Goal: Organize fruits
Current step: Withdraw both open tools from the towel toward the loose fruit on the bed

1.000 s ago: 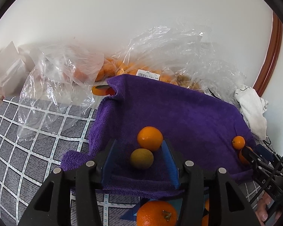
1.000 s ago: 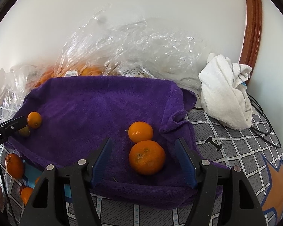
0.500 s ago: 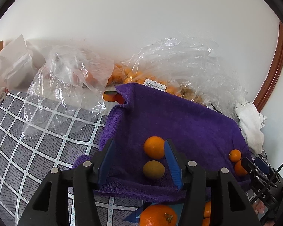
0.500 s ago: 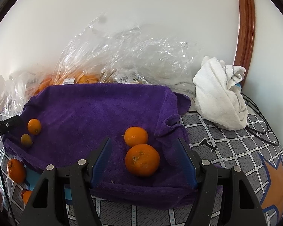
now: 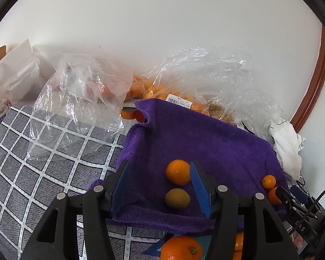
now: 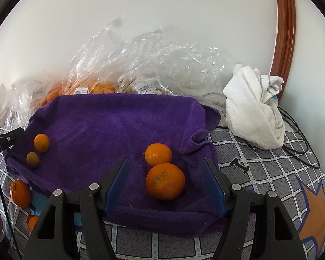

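Observation:
A purple towel lies on the patterned bed cover, also in the right wrist view. My left gripper is open and empty above the towel's near left edge; a small orange and a greenish-yellow fruit lie on the towel by its right finger. My right gripper is open and empty; a large orange and a smaller orange lie on the towel between its fingers. The left pair also shows far left in the right wrist view: the orange and the greenish fruit.
Clear plastic bags with more oranges lie behind the towel against the wall. A white cloth and black cables lie at the right. Loose oranges lie on the cover in front of the towel; one shows in the right view.
Both grippers have pulled back and up from the towel. The fruits on the towel have stayed in place; both grippers stayed open.

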{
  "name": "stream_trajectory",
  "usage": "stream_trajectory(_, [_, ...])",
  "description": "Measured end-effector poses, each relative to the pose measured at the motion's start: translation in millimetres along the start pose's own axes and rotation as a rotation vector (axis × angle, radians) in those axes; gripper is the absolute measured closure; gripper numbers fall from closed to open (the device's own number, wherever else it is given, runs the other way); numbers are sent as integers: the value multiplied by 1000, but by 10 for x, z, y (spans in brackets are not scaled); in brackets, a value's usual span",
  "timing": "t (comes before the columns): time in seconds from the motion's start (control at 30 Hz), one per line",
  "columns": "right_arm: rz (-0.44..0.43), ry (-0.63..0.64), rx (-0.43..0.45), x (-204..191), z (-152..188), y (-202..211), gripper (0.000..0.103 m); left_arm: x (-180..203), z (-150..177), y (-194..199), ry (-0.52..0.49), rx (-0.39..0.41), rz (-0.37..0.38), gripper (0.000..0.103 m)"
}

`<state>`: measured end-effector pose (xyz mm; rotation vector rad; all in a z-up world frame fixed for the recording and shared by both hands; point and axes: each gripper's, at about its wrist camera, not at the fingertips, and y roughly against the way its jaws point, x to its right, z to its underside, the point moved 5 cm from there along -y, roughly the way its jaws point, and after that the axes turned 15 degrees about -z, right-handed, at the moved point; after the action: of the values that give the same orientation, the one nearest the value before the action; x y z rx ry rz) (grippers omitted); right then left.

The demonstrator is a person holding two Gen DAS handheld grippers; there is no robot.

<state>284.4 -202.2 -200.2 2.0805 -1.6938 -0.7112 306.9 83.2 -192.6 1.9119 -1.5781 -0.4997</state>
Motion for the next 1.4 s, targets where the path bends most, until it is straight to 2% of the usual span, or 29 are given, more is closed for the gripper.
stream_trajectory(0.63, [-42,3,7,-89,-6,84,35,-45,-23,13,30,24,-27,49])
stream_trajectory(1.07, [-22,4,-4,-186,127,330,36,-47,-29,20,40,18,-24,49])
stream_trajectory(1.2, [-36,-12,-23,-211,236,381,39,-40,-25,46,43,28,-14,49])
stream_trajectory(1.33, [-47,-13,-42,-269,352,423,41,-31,-10,70,32,49,-36,49])
stream_trajectory(1.4, [-50,-14,-50,-295,424,453,48,-47,-7,93,33,54,-39,49])
